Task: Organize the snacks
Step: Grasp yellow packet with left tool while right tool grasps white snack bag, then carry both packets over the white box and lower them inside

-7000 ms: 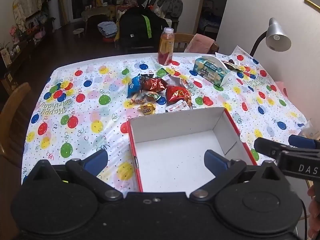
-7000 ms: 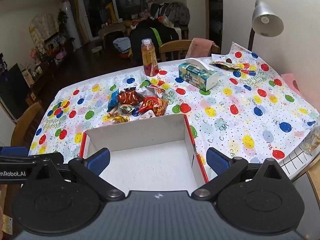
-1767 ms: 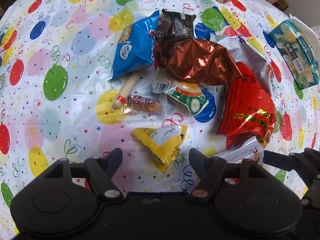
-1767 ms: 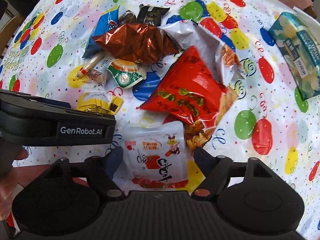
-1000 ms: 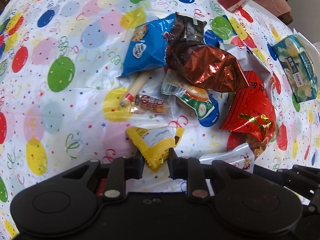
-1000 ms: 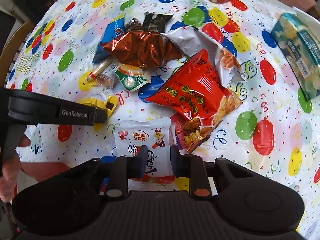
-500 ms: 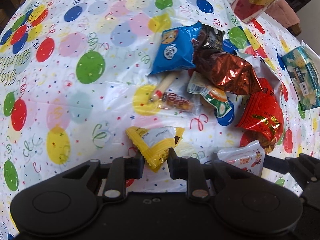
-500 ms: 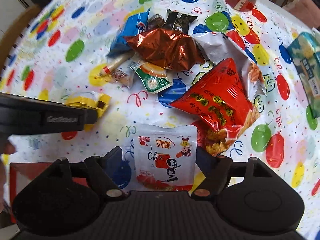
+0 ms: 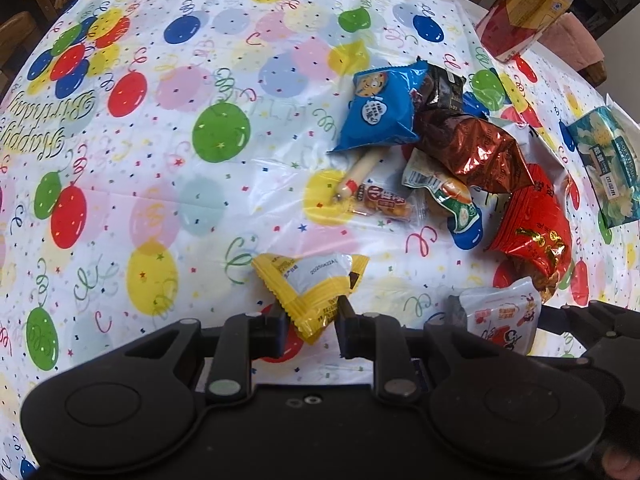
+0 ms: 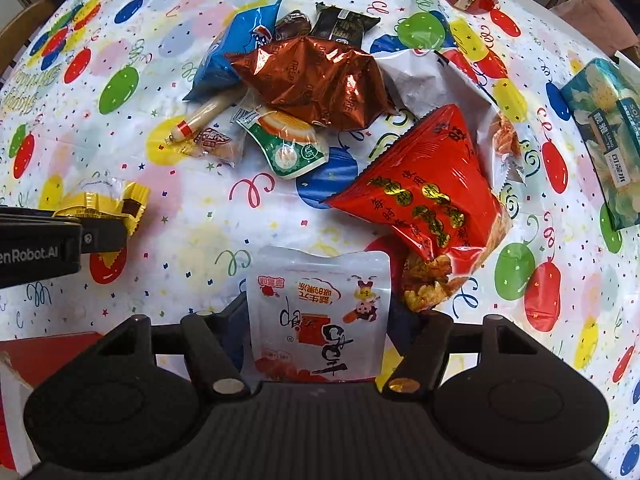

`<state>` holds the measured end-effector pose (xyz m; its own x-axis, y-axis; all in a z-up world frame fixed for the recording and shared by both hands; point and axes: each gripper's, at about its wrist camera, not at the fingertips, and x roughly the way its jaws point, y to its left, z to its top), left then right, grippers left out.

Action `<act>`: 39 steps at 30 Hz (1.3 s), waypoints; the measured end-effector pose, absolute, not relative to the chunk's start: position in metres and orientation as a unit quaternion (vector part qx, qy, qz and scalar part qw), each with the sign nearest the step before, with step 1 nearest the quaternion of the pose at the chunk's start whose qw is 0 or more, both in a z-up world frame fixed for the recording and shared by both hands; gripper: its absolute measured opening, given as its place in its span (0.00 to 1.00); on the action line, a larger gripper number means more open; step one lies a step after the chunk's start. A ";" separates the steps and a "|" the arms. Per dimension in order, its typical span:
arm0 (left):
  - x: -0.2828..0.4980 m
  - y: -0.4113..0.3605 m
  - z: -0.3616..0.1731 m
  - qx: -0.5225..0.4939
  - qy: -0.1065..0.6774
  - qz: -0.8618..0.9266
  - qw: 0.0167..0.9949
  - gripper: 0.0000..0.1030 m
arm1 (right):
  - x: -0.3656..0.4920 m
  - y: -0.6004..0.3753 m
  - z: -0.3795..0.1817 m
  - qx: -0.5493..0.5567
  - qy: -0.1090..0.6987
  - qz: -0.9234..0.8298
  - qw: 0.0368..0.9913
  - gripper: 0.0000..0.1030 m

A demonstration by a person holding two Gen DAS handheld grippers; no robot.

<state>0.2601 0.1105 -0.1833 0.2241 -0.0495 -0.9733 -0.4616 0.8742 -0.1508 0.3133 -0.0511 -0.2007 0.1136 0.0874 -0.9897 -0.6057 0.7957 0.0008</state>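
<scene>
My left fingers (image 9: 311,318) pinch the lower corner of the yellow snack packet (image 9: 310,282), which hangs just above the balloon-print tabletop (image 9: 168,128) near its front edge; seen from the right wrist, the same packet (image 10: 102,200) sticks out beyond the tip of my left gripper. My right fingers (image 10: 320,334) stand wide apart on either side of the white snack pouch (image 10: 318,314), whose lower part lies between them; whether they touch its sides I cannot tell. Farther back, toward the middle of the tabletop, lies the heap of snacks: a red chip bag (image 10: 432,196) just behind the white pouch and overlapping a white plastic bag (image 10: 440,80), a shiny brown foil bag (image 10: 320,80) resting partly on a blue cookie bag (image 10: 236,52) and on a green-and-white packet (image 10: 288,140), a small dark wrapper (image 10: 344,24) at the back, and a sausage stick (image 10: 204,116) beside a small clear-wrapped snack (image 10: 216,144) on the left side of the heap. A teal tissue pack (image 10: 604,136) lies near the right edge, well apart from the heap, and a red-and-yellow bottle (image 9: 524,12) stands at the far edge. A red box corner (image 10: 40,352) shows at the near left of the right wrist view.
</scene>
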 end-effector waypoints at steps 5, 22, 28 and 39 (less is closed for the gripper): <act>0.254 0.114 -0.175 -0.206 0.601 0.127 0.762 0.20 | 0.314 -0.060 -0.185 -0.182 0.616 0.247 0.726 0.63; 0.227 0.101 -0.106 -0.147 0.569 0.039 0.808 0.20 | 0.293 -0.098 -0.087 -0.109 0.552 0.230 0.794 0.63; 0.209 0.088 -0.078 -0.121 0.552 0.006 0.825 0.20 | 0.272 -0.113 -0.053 -0.098 0.529 0.224 0.813 0.63; 0.176 0.043 -0.056 -0.071 0.551 -0.081 0.827 0.20 | 0.221 -0.145 -0.041 -0.095 0.536 0.217 0.810 0.63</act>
